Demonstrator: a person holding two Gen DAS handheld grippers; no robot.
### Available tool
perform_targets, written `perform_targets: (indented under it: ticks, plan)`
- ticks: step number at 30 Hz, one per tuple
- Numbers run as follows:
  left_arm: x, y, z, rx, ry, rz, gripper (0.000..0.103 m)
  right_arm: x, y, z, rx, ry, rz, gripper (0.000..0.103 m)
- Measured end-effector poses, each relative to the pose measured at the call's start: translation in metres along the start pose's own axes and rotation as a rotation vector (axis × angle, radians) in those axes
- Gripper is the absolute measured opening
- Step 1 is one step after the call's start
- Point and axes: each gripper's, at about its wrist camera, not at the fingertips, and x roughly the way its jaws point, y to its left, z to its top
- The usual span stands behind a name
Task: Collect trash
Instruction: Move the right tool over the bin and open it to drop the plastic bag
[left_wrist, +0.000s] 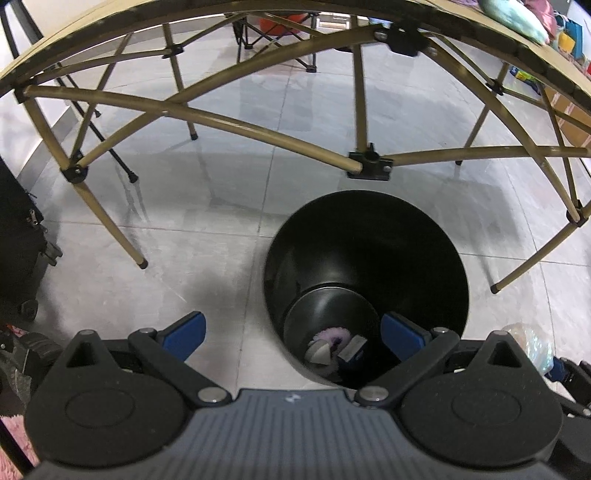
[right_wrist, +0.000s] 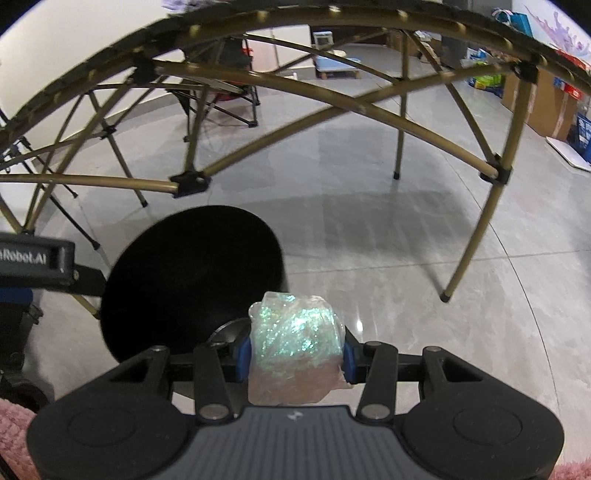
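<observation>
A black round trash bin (left_wrist: 369, 258) stands on the grey tiled floor under the folding table. At its bottom lie a purple fluffy scrap (left_wrist: 332, 334) and a grey piece (left_wrist: 351, 349). My left gripper (left_wrist: 295, 332) hangs open over the bin's near rim, nothing between its blue pads. In the right wrist view the bin (right_wrist: 192, 280) is to the left and ahead. My right gripper (right_wrist: 295, 354) is shut on a crumpled iridescent plastic wrapper (right_wrist: 295, 332), held just right of the bin's rim. The same wrapper (left_wrist: 528, 339) shows at the right edge of the left wrist view.
The folding table's gold-coloured legs and cross braces (left_wrist: 229, 125) arch over the bin, with a black joint (left_wrist: 369, 166) just behind it. A black wheeled case (left_wrist: 18, 236) stands at the left. Pink shaggy carpet (right_wrist: 14, 417) lies near me. Boxes (right_wrist: 550, 99) line the right wall.
</observation>
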Motion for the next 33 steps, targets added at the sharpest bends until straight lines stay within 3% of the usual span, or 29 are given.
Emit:
perform_targets:
  ticks: [12,33]
  plan:
    - [-0.002,0.046,-0.006,-0.071,-0.006,0.052,0.103,-0.004,0.045,0.017,-0.072,-0.035,0.052,0.044]
    - [0.008,0.113,-0.019,-0.176,0.026,0.117,0.103,0.039,0.100,0.039,-0.122,0.033,0.081,0.044]
